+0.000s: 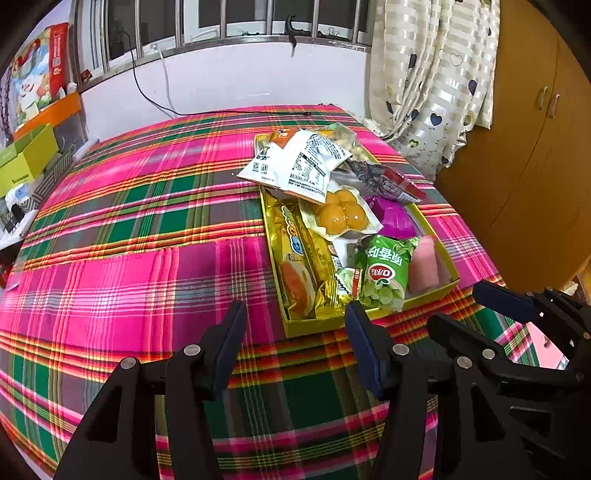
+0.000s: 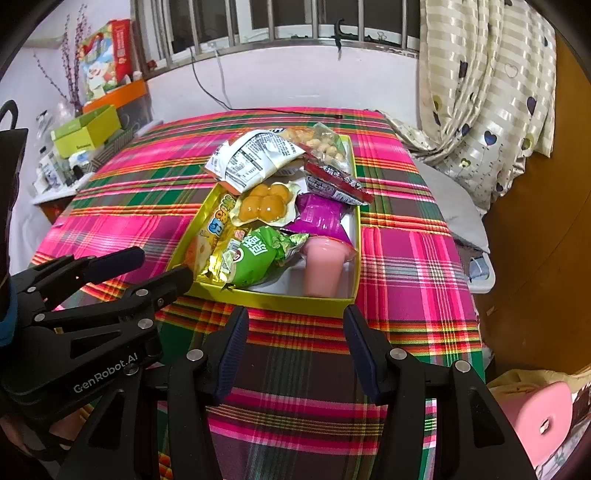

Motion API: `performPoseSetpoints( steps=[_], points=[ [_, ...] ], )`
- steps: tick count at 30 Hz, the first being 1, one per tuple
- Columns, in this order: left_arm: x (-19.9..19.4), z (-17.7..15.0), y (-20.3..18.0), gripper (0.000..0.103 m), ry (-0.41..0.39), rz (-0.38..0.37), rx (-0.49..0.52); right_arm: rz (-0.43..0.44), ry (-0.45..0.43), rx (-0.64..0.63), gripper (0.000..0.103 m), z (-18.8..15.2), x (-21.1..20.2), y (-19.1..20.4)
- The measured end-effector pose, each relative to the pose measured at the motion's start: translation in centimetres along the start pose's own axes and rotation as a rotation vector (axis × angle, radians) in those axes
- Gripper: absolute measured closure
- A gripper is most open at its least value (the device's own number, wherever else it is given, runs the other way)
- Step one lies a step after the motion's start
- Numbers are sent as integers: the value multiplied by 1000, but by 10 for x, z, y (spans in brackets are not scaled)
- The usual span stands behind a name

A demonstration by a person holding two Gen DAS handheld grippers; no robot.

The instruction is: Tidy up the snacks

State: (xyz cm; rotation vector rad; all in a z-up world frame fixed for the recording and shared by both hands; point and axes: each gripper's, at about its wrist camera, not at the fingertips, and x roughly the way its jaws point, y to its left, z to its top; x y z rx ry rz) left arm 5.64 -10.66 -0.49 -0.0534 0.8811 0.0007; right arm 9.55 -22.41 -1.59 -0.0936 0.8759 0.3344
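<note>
Clearly, the fingers of the left gripper (image 1: 295, 325) are held spread apart, and nothing is caught between them; only the plaid tablecloth (image 1: 129, 280) is seen through the gap. The right gripper (image 2: 293, 326) is likewise held with its fingers spread wide and empty. Both grippers are poised side by side above the near part of the cloth, just short of a shallow yellow box (image 2: 280, 297), whose near wall is framed between the right gripper's fingertips.

The snacks are gathered in that box, which is set on the cloth towards the right side of the table. At its near end, a green snack bag (image 2: 255, 258) is laid beside a pink jelly cup (image 2: 325, 264), which is tipped on its side on the white floor of the box. A gold wrapped cake pack (image 1: 299, 266) is stretched along the box's left wall. Further in, a clear pack of yellow balls (image 2: 264, 205) is placed next to a purple packet (image 2: 319, 218). At the far end, a white pouch (image 2: 247, 160) is piled over the left rim, with a red-trimmed packet (image 2: 332, 182) lying across the right rim and a clear bag of pale nuggets (image 2: 327, 146) tucked behind.

Beyond the table, a barred window (image 1: 221, 22) and a heart-patterned curtain (image 1: 436, 81) are seen, and stacked boxes (image 1: 29, 147) are kept at the left.
</note>
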Motion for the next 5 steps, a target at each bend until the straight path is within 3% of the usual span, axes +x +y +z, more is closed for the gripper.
performPoseSetpoints(
  steps=[5],
  points=[
    [0,-2,3,47,-10,-24,-19,-4,-5,-1,51,0,-2,4]
  ],
)
